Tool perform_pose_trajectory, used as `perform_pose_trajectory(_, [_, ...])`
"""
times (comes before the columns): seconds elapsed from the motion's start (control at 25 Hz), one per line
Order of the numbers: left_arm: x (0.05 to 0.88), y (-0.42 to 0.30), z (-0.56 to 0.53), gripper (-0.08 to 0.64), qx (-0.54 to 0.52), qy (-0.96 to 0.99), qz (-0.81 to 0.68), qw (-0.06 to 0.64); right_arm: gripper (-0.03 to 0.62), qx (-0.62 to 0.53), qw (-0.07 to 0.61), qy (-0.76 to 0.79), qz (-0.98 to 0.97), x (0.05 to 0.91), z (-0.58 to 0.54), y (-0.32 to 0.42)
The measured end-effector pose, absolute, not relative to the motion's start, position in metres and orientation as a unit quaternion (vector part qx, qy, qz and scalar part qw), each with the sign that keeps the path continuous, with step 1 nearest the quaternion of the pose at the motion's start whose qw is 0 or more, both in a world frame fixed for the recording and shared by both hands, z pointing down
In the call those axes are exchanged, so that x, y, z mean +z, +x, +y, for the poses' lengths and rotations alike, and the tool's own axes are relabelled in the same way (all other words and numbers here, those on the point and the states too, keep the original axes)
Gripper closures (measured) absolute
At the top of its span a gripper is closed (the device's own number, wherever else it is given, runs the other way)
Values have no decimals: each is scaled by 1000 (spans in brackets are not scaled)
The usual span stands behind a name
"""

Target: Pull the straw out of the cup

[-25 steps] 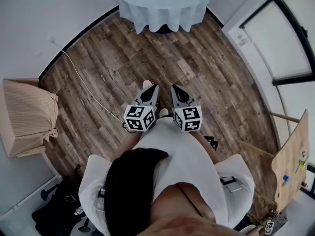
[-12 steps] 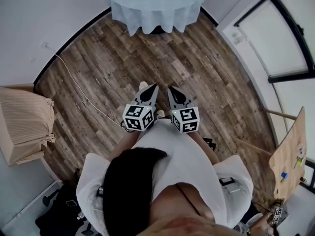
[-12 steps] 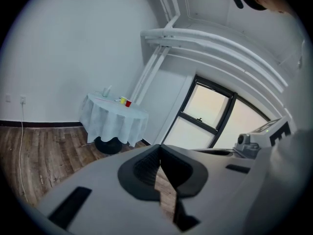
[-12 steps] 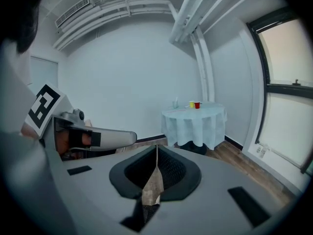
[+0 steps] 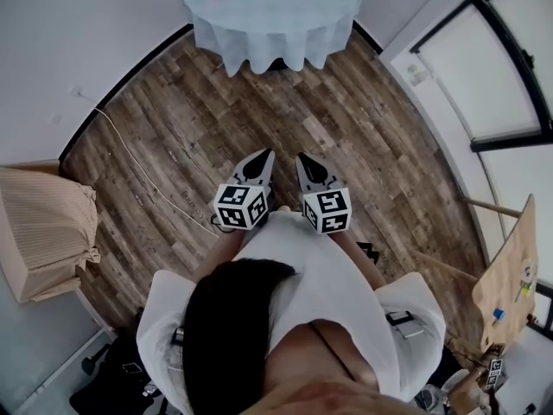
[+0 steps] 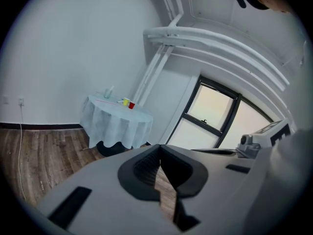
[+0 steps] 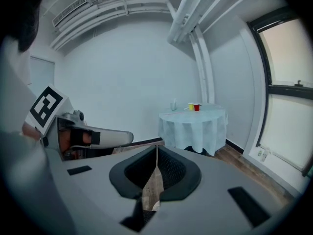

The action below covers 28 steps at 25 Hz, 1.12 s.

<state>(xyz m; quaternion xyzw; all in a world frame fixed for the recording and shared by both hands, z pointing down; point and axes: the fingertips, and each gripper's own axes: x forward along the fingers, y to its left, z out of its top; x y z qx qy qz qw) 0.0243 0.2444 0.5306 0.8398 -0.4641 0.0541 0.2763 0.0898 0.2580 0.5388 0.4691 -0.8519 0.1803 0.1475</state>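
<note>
Standing on table (image 7: 193, 125) well ahead, cup (image 7: 174, 105); left tongs (image 5: 265, 154), right tongs (image 5: 301, 156) pressed together, empty.

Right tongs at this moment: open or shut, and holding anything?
Shut and empty. In the right gripper view the right tongs have their jaws meeting at the tips, with only wood floor showing behind them.

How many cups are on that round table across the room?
3: a clear cup at the left in the right gripper view, a yellow cup and a red cup together to its right. Others may be hidden.
</note>
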Motion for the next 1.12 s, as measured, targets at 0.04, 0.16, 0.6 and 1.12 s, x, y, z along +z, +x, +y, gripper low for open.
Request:
perform_pose_trajectory(0.04, [530, 21, 236, 551, 53, 839, -466, 276, 557, 179, 149, 468, -853, 538, 250, 87])
perform_pose_trajectory(0.16, [528, 15, 213, 551, 50, 840, -464, 276, 557, 178, 150, 465, -854, 538, 225, 80])
perform_pose_trajectory(0.6, [520, -8, 134, 551, 45, 849, -448, 276, 557, 181, 153, 475, -847, 535, 149, 56])
perform_pose_trajectory(1.12, [516, -40, 64, 551, 51, 863, -430, 259, 557, 185, 151, 489, -839, 536, 81, 20])
